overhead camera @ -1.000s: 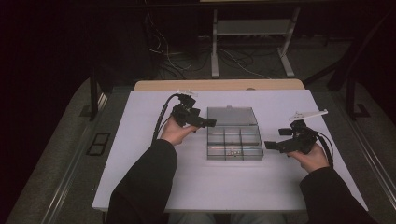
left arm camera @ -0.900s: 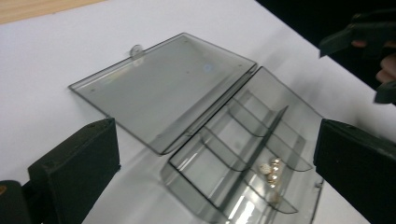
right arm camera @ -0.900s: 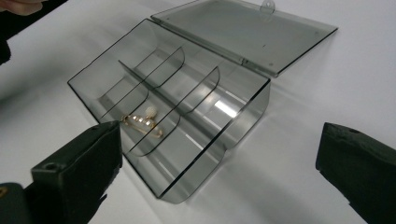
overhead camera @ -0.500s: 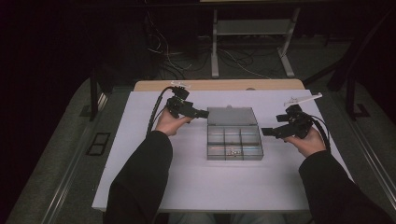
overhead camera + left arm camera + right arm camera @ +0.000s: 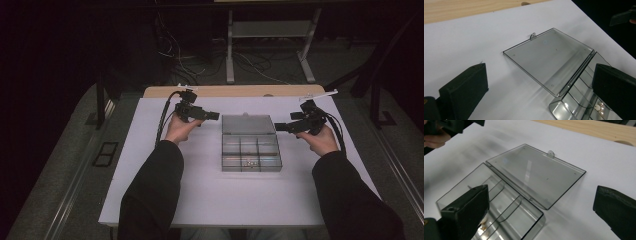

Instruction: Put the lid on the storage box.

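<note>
A clear plastic compartment box (image 5: 250,150) lies in the middle of the white table, its lid (image 5: 248,125) folded flat back toward the far side. A few small pale beads (image 5: 250,162) rest in a front middle compartment. My left gripper (image 5: 212,116) hovers just left of the lid, jaws wide apart and holding nothing. My right gripper (image 5: 280,127) hovers just right of the lid, also open and holding nothing. In the left gripper view, the lid (image 5: 551,57) and beads (image 5: 600,108) show between my left gripper (image 5: 541,82) jaws. The right gripper view looks past my right gripper (image 5: 541,202) onto the box (image 5: 499,202).
A white sheet (image 5: 200,200) covers the table, with a bare wooden strip (image 5: 235,91) along the far edge. Beyond it, a metal stand (image 5: 270,30) and cables (image 5: 175,60) sit on the dark floor. White surface lies free on both sides of the box.
Both hands have moved away from the person, from beside the box's compartments to beside its folded-back lid. The box has not moved.
</note>
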`<state>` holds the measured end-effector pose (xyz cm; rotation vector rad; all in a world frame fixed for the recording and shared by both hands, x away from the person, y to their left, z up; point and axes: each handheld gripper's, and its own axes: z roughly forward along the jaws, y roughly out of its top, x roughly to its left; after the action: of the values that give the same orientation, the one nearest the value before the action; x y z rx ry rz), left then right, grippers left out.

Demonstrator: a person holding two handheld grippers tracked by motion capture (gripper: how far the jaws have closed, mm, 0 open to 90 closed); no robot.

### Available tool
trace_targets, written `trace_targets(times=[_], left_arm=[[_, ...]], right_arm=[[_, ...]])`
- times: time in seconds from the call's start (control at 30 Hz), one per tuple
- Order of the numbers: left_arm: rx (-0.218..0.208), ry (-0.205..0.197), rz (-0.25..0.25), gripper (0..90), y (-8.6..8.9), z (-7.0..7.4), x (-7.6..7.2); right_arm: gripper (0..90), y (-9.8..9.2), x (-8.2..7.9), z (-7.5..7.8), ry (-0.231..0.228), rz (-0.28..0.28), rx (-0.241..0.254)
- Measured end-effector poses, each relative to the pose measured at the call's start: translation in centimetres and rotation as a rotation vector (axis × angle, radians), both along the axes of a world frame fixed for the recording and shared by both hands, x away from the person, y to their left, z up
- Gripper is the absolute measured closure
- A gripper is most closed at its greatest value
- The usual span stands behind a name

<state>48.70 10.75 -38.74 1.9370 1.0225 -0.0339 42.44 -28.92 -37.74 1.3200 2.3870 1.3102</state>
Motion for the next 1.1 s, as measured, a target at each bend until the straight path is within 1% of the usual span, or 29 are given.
trace_targets(times=[0.07, 0.1, 0.17, 0.23, 0.27, 0.3, 0.33, 0.37, 0.43, 0.57, 0.6, 0.67, 0.73, 0.87, 0.9, 0.93, 0.97, 1.0, 1.03, 1.07, 1.1], left_arm=[[0.004, 0.010, 0.007, 0.0, -0.1, -0.4, 0.1], [0.014, 0.018, 0.013, 0.0, -0.2, -0.6, 0.2], [0.012, 0.036, 0.027, 0.0, -0.2, -1.1, 0.4], [0.009, 0.044, 0.036, 0.0, -0.3, -1.4, 0.4], [0.016, 0.049, 0.031, 0.0, -0.3, -1.6, 0.4], [0.005, 0.053, 0.037, 0.0, -0.4, -1.7, 0.4], [0.007, 0.054, 0.039, 0.0, -0.4, -1.8, 0.4], [-0.004, 0.059, 0.050, 0.0, -0.6, -2.0, 0.3], [-0.013, 0.067, 0.057, 0.0, -0.6, -2.3, 0.3], [-0.031, 0.085, 0.061, 0.0, -0.9, -3.0, 0.2], [-0.030, 0.091, 0.059, 0.0, -1.0, -3.2, 0.2], [-0.046, 0.106, 0.069, 0.0, -1.2, -3.6, 0.2], [-0.050, 0.119, 0.069, 0.0, -1.3, -3.9, 0.2], [-0.055, 0.147, 0.067, 0.7, -1.9, -4.8, 0.1], [-0.057, 0.147, 0.065, 1.6, -2.0, -5.0, 0.1], [-0.065, 0.155, 0.071, 2.5, -2.2, -5.2, 0.0], [-0.062, 0.159, 0.065, 3.4, -2.3, -5.4, 0.0], [-0.068, 0.166, 0.065, 4.7, -2.4, -5.6, 0.0], [-0.075, 0.171, 0.067, 6.6, -2.5, -5.7, 0.0], [-0.083, 0.175, 0.065, 7.9, -2.5, -5.9, 0.0], [-0.087, 0.180, 0.059, 9.2, -2.6, -6.0, 0.0]], right_arm=[[0.4, 0.0, 0.5, -0.6, 0.009, -0.009, 0.002], [0.4, 0.0, 0.7, -0.9, 0.014, -0.014, 0.003], [0.4, 0.0, 1.2, -1.5, 0.021, -0.025, 0.011], [0.4, 0.0, 1.5, -1.9, 0.024, -0.034, 0.021], [0.4, 0.0, 1.6, -2.1, 0.024, -0.035, 0.022], [0.3, 0.0, 1.8, -2.3, 0.025, -0.041, 0.024], [0.4, 0.0, 1.9, -2.5, 0.025, -0.044, 0.025], [0.4, 0.0, 2.0, -2.7, 0.029, -0.051, 0.031], [0.4, -0.1, 2.2, -3.2, 0.033, -0.057, 0.040], [0.4, 0.0, 2.6, -3.8, 0.057, -0.075, 0.060], [0.4, 0.1, 2.7, -3.9, 0.062, -0.079, 0.061], [0.6, 0.2, 2.8, -4.1, 0.065, -0.079, 0.062], [3.9, 0.2, 2.8, -4.2, 0.067, -0.078, 0.071], [4.0, 0.2, 3.1, -4.6, 0.081, -0.091, 0.075], [4.7, 0.2, 3.1, -4.7, 0.089, -0.098, 0.078], [6.5, 0.2, 3.1, -4.8, 0.098, -0.102, 0.081], [7.6, 0.1, 3.2, -4.9, 0.108, -0.106, 0.080], [9.2, 0.2, 3.2, -5.0, 0.113, -0.108, 0.079], [17.0, 0.2, 3.3, -5.1, 0.119, -0.110, 0.073], [19.1, 0.1, 3.3, -5.2, 0.123, -0.116, 0.076], [19.1, 0.1, 3.3, -5.4, 0.133, -0.124, 0.087]])
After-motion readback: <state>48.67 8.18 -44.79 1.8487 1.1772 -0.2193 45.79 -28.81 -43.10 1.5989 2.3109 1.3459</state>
